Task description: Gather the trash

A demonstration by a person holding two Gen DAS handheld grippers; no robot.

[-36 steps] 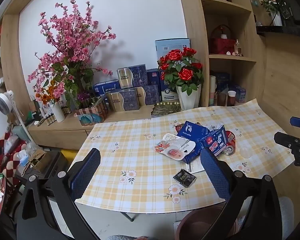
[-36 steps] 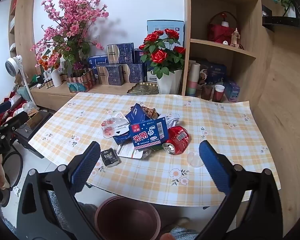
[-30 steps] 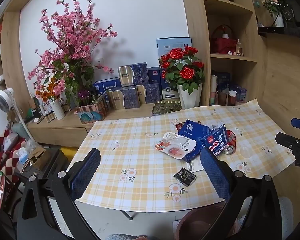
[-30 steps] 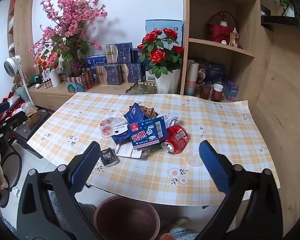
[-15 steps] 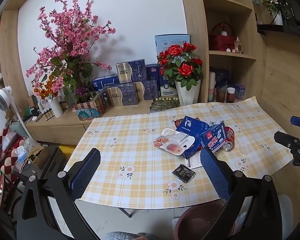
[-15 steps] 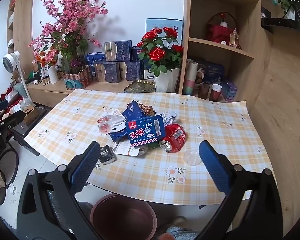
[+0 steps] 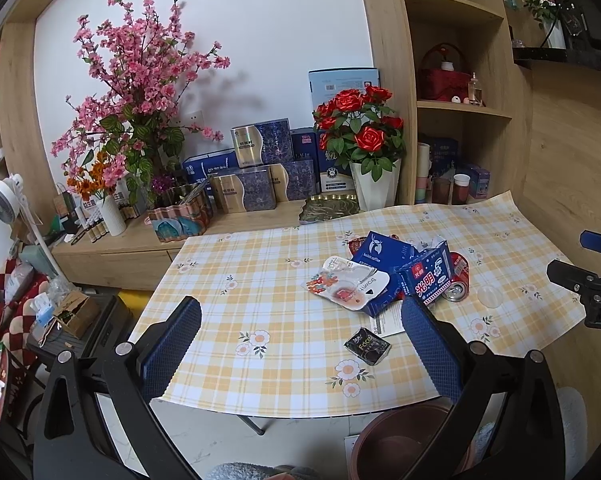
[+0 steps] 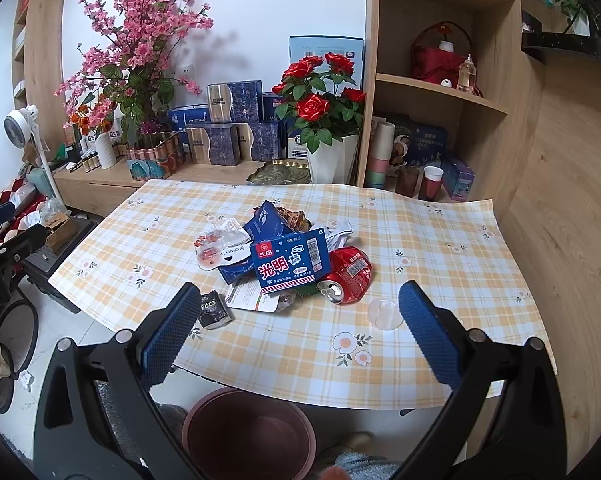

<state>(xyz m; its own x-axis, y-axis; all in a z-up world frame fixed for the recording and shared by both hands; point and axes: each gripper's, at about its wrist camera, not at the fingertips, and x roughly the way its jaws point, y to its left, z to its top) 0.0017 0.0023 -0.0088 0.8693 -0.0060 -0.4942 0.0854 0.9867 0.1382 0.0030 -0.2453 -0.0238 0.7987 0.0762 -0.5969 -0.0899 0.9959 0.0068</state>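
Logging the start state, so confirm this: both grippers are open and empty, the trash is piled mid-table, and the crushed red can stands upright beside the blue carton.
One detail is wrong: the crushed red can lies on its side, its opening facing the table's near edge, as the right wrist view shows. The rest holds: left gripper and right gripper are open and empty, and the can is beside the blue carton.

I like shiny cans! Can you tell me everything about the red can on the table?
The red can lies on its side on the checked tablecloth, looking dented and crushed. It seems to be thin metal, red with a white barcode label. Its silver top faces the near table edge, the opening showing. It rests against the blue carton, in the trash pile. No gripper touches it.
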